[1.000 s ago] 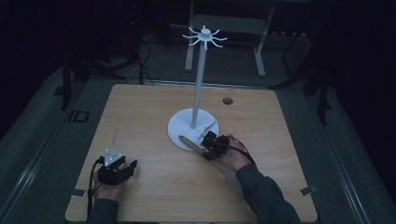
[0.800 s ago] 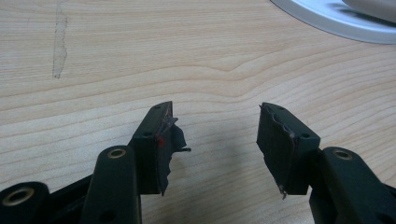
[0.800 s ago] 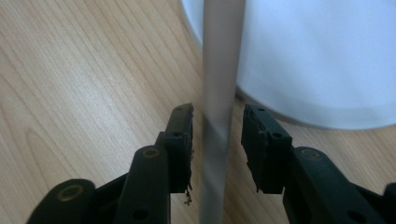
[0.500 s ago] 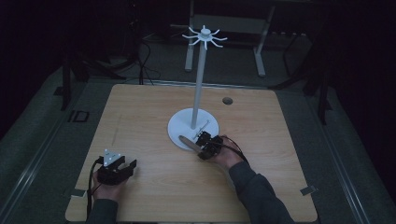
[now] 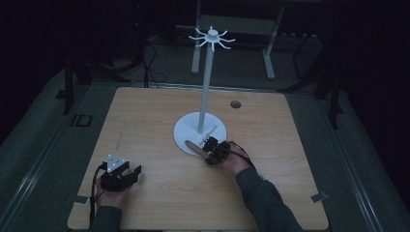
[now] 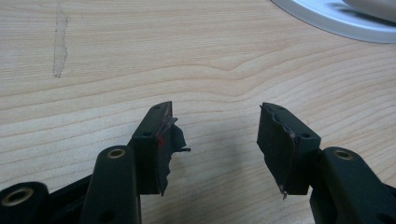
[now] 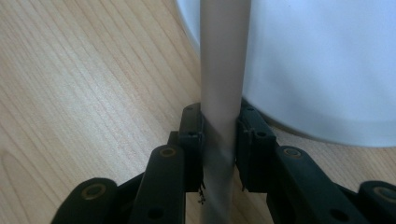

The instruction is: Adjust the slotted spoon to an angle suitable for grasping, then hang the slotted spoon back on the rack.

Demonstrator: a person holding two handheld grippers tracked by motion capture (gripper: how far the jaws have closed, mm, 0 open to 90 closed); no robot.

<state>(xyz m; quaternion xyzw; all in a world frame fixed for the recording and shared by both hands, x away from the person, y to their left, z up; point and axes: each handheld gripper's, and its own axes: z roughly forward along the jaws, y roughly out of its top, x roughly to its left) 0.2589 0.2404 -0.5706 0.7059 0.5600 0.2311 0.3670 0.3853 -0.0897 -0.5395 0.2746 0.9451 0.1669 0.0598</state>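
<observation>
Right gripper (image 5: 211, 149) is clamped on a pale wooden stick (image 7: 223, 84), most likely a spoon or spatula handle. In the right gripper view both black jaws press flat against the stick's sides, with no gap on either side. In the high view the stick (image 5: 194, 146) lies at the near edge of the white stand base (image 5: 188, 129), its far end over the base rim and its near end in the jaws. The stand's pole (image 5: 207, 87) rises to a crown of short hooks (image 5: 212, 37), well above the table (image 5: 159, 193).

Left gripper (image 6: 219, 135) rests at the near left of the table, jaws wide apart with bare wood between them; it holds nothing and sits well apart from the stand.

Assessment: the step in hand appears to be lifting the stick clear, probably to hang it on a hook. The grip sits near one end, so the long free end will tend to droop; the clamp should stay firm and the lift should go straight up before any turn. The stick's far end should clear the base rim without dragging, or the stand may shift. Steadying the base with the idle left gripper would lessen that risk.
</observation>
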